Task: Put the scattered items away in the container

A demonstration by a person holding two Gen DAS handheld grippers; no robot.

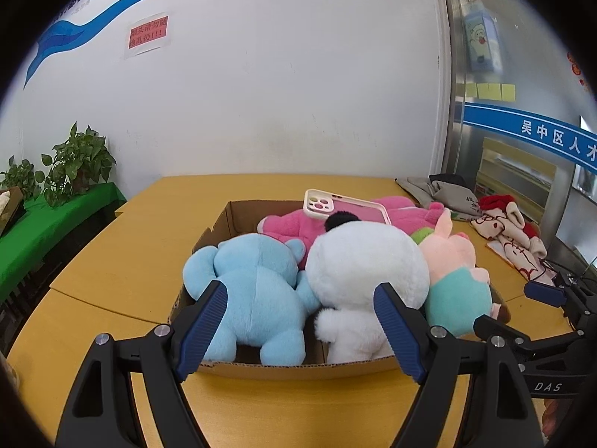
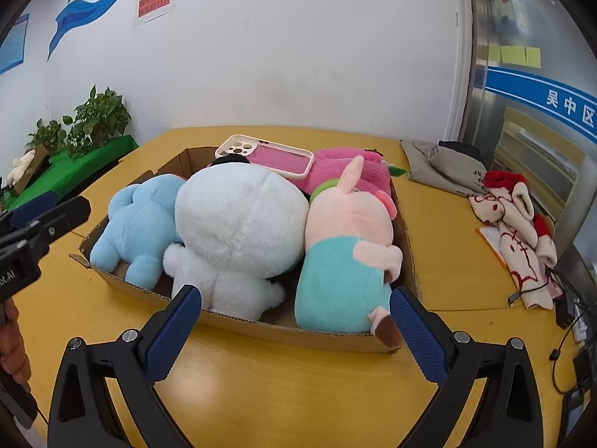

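Note:
A shallow cardboard box (image 1: pixel 298 369) (image 2: pixel 298 332) stands on the yellow table. In it lie a light blue plush (image 1: pixel 253 298) (image 2: pixel 138 220), a white plush (image 1: pixel 365 268) (image 2: pixel 238 224), a pink pig plush in a teal top (image 1: pixel 455 291) (image 2: pixel 347 254) and a magenta plush (image 1: pixel 291 224) (image 2: pixel 347 171). A pink phone case (image 1: pixel 347 209) (image 2: pixel 272 156) rests on top. My left gripper (image 1: pixel 302 321) is open and empty before the box's near edge. My right gripper (image 2: pixel 294 321) is open and empty there too; it also shows in the left wrist view (image 1: pixel 522 310).
A grey cloth bag (image 1: pixel 440 190) (image 2: pixel 444 168) and a red-and-cream patterned cloth (image 1: pixel 511 235) (image 2: pixel 515 224) lie on the table to the right of the box. Cables (image 2: pixel 567 336) lie at the right edge. Potted plants (image 1: pixel 74 164) (image 2: pixel 97 123) stand on a green-covered shelf to the left.

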